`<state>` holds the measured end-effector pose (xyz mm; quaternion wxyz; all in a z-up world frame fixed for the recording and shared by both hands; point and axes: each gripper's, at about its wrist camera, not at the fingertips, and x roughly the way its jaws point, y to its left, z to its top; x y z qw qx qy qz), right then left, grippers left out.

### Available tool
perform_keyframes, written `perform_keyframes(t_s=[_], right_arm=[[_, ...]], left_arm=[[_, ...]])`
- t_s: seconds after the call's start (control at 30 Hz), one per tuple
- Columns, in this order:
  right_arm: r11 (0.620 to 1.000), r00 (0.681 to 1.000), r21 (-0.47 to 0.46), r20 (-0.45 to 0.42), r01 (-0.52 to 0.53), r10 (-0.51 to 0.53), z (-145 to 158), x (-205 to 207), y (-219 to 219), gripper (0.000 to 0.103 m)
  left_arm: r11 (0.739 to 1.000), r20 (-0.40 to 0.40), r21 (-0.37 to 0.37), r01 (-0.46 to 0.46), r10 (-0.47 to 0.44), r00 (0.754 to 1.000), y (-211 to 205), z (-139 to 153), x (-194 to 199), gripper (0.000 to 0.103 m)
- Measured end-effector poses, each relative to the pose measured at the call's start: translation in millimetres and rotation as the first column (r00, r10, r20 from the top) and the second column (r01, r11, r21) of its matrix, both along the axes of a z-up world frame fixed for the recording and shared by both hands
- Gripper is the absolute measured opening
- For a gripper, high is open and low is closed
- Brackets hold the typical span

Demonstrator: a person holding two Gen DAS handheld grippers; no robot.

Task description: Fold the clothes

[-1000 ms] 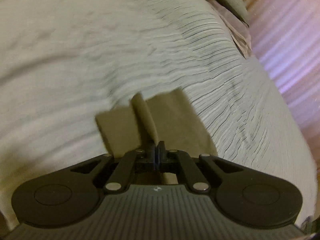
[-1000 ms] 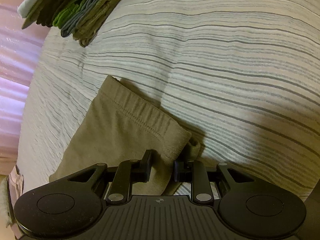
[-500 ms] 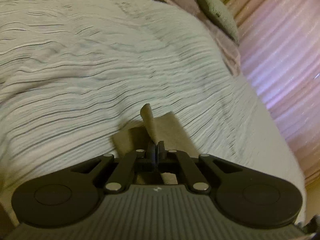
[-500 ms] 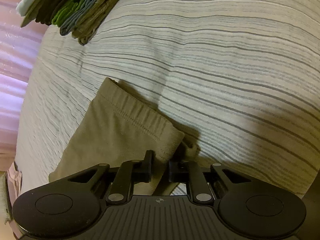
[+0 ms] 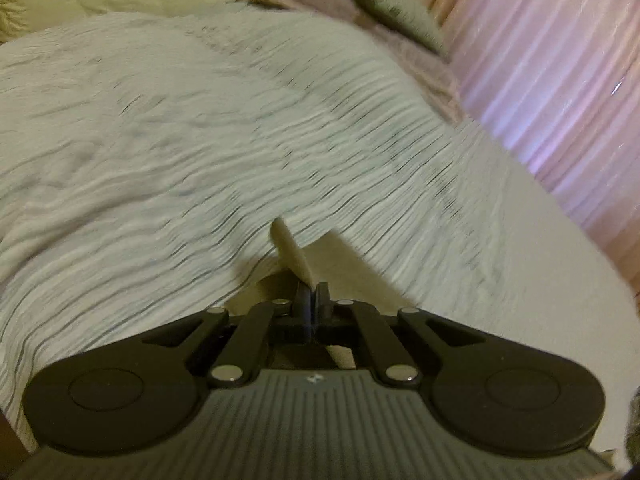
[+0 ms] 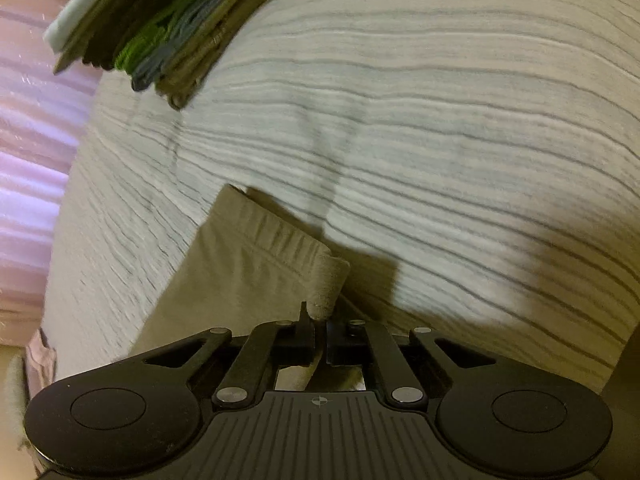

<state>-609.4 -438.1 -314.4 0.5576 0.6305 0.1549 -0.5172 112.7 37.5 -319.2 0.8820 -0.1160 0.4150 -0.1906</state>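
An olive-khaki garment (image 6: 240, 272) with a stitched hem lies on the striped bedspread (image 6: 440, 140). My right gripper (image 6: 319, 322) is shut on the garment's near corner, which curls up between the fingers. In the left wrist view my left gripper (image 5: 311, 292) is shut on another edge of the same khaki garment (image 5: 292, 252); a thin flap stands up from the jaws, and the rest hangs below, mostly hidden by the gripper body.
A stack of folded clothes (image 6: 168, 28) in white, dark, green, blue and olive sits at the bed's far left. Pillows (image 5: 392, 20) and a mauve blanket (image 5: 420, 64) lie at the headboard. Pink curtains (image 5: 560, 80) run along the bed's side.
My right gripper has gone from open around the garment's corner to shut on it. The left gripper, still holding its edge, has lifted and tilted up, showing more of the bed and headboard.
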Motion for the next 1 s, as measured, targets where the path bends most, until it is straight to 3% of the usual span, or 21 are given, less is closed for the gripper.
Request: perform_keyframes(t_s=[0.13, 0.2, 0.23, 0.27, 0.4, 0.47, 0.5, 0.53, 0.6, 0.7, 0.73, 0.8, 0.87, 1.0], right_arm=[[1.0, 1.0, -0.004, 0.024, -0.002, 0.002, -3, -2, 8, 0.004], [0.999, 0.998, -0.02, 0.052, 0.027, -0.026, -1, -7, 12, 0.023], [0.998, 0.997, -0.031, 0.066, 0.051, -0.049, 1, -10, 15, 0.047], [0.996, 0.994, -0.049, 0.079, 0.08, -0.076, 3, -13, 19, 0.058], [0.989, 0.987, -0.09, 0.114, 0.119, -0.109, 5, -18, 27, 0.055], [0.989, 0.99, -0.101, 0.104, 0.109, -0.099, 3, -17, 27, 0.015], [0.988, 0.991, -0.111, 0.092, 0.105, -0.095, 2, -16, 28, 0.014], [0.989, 0.994, -0.112, 0.053, 0.1, -0.095, 1, -16, 30, 0.009], [0.991, 0.995, -0.1, -0.046, 0.084, -0.089, -1, -13, 31, 0.009], [0.992, 0.982, -0.112, -0.175, 0.057, -0.076, 10, -5, 35, 0.035], [0.99, 0.966, -0.137, -0.245, 0.045, -0.078, 20, 0, 38, 0.047], [0.978, 0.905, -0.207, -0.422, -0.037, -0.055, 43, 19, 41, 0.051], [0.949, 0.854, -0.271, -0.52, -0.164, -0.001, 59, 39, 38, 0.051], [0.932, 0.839, -0.272, -0.54, -0.241, 0.059, 52, 56, 17, 0.051]], left_arm=[[0.992, -0.001, 0.123, 0.016, -0.016, 1.0, -10, -15, -3, 0.002], [0.988, 0.007, 0.154, 0.012, -0.013, 1.0, -14, -12, -5, 0.007], [0.986, 0.009, 0.165, 0.006, -0.008, 1.0, -15, -10, -6, 0.008], [0.985, 0.009, 0.171, 0.002, -0.004, 1.0, -16, -7, -7, 0.009], [0.979, 0.02, 0.202, 0.011, -0.015, 1.0, -21, 6, -12, 0.01], [0.977, 0.024, 0.213, 0.025, -0.031, 0.999, -26, 12, -15, 0.01], [0.975, 0.026, 0.219, 0.031, -0.037, 0.999, -28, 15, -17, 0.01], [0.974, 0.029, 0.225, 0.033, -0.041, 0.999, -31, 17, -18, 0.01], [0.969, 0.036, 0.244, 0.047, -0.058, 0.998, -38, 20, -21, 0.01], [0.949, 0.049, 0.309, 0.058, -0.076, 0.996, -48, 24, -24, 0.01], [0.941, 0.057, 0.334, 0.056, -0.08, 0.995, -51, 26, -26, 0.01], [0.922, 0.074, 0.383, 0.05, -0.084, 0.994, -58, 31, -28, 0.01], [0.905, 0.105, 0.425, 0.038, -0.091, 0.99, -67, 38, -34, 0.01], [0.884, 0.126, 0.437, 0.167, -0.244, 0.962, -113, 53, -59, 0.01]])
